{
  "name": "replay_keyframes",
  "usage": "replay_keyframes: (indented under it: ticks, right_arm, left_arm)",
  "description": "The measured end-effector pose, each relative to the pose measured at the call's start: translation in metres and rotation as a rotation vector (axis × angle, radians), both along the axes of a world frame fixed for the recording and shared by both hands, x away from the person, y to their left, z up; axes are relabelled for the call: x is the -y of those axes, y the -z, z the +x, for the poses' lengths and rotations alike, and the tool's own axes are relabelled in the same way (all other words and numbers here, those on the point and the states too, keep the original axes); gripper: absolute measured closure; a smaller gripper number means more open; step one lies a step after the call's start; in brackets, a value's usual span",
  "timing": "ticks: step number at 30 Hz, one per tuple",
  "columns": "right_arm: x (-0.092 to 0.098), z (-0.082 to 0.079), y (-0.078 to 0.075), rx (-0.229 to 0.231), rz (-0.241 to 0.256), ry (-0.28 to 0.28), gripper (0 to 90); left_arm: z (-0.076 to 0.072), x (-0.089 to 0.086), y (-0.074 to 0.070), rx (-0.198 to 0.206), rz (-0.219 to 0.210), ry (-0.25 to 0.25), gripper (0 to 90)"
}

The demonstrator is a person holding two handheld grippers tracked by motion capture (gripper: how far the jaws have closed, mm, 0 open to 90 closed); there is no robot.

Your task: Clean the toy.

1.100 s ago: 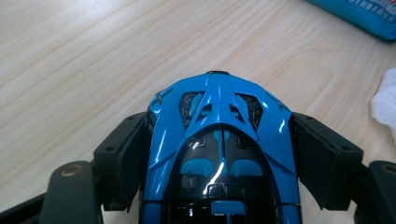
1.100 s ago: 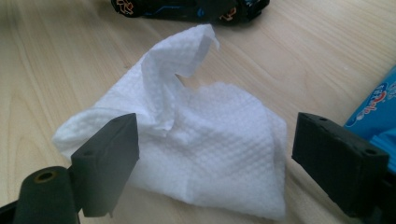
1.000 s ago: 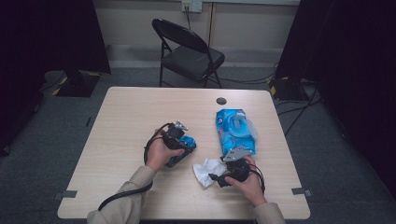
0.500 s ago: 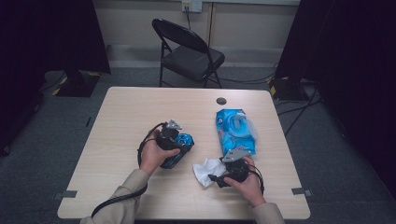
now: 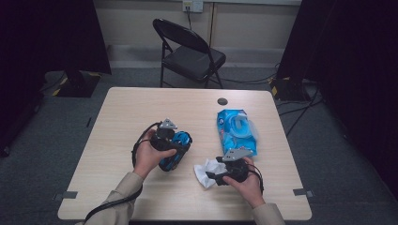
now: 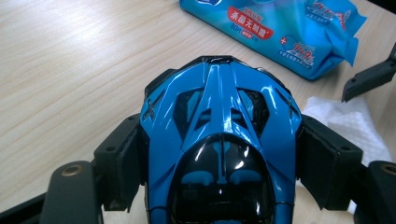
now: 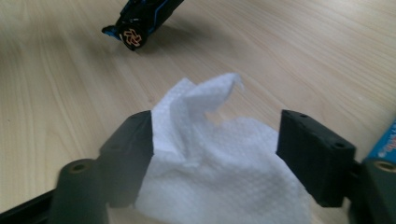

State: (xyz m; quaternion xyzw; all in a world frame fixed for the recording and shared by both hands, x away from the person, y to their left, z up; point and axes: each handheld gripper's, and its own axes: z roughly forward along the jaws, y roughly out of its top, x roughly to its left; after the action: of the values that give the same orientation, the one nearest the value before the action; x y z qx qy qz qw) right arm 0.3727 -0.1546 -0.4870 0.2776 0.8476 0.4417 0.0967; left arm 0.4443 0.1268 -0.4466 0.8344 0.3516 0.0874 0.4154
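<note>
The left gripper (image 6: 219, 158) is clamped on a glossy blue toy car (image 6: 219, 140). The right gripper (image 7: 215, 140), jaws apart, straddles a crumpled white wipe (image 7: 219, 163). The blue wipes pack (image 6: 280, 28) near the tabletop's (image 5: 126, 117) right edge carries Chinese lettering and "80".

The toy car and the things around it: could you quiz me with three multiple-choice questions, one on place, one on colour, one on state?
1. Where does the pack of wipes lie?
A. on the chair
B. on the table, beyond the right hand-held gripper
C. on the floor

2. What colour is the toy car?
A. red
B. yellow
C. blue and black

3. How is the left hand-held gripper?
A. shut on the toy car
B. open over the white wipe
C. lying unheld

Key: B, the high view shows it there; C, its shell is blue, its canopy black; A, both jaws press its sides.
</note>
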Motion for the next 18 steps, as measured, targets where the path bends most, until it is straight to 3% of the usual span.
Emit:
replay_keyframes:
  ticks: [5, 11, 13, 18]
  right_arm:
    - [-0.014, -0.003, 0.004, -0.017, -0.044, 0.023, 37.7]
    - [-0.016, -0.003, 0.014, -0.038, -0.079, 0.042, 45.4]
    - [-0.016, -0.003, 0.017, -0.043, -0.072, 0.048, 47.7]
    - [-0.017, -0.005, 0.017, -0.054, -0.05, 0.044, 65.7]
  left_arm:
    - [-0.005, -0.004, -0.003, 0.002, -0.015, 0.004, 24.8]
    - [-0.008, -0.008, -0.006, 0.006, -0.038, 0.003, 24.9]
    - [-0.007, -0.01, -0.007, 0.011, -0.039, 0.001, 24.9]
    - [-0.008, -0.011, -0.009, 0.017, -0.053, 0.003, 25.0]
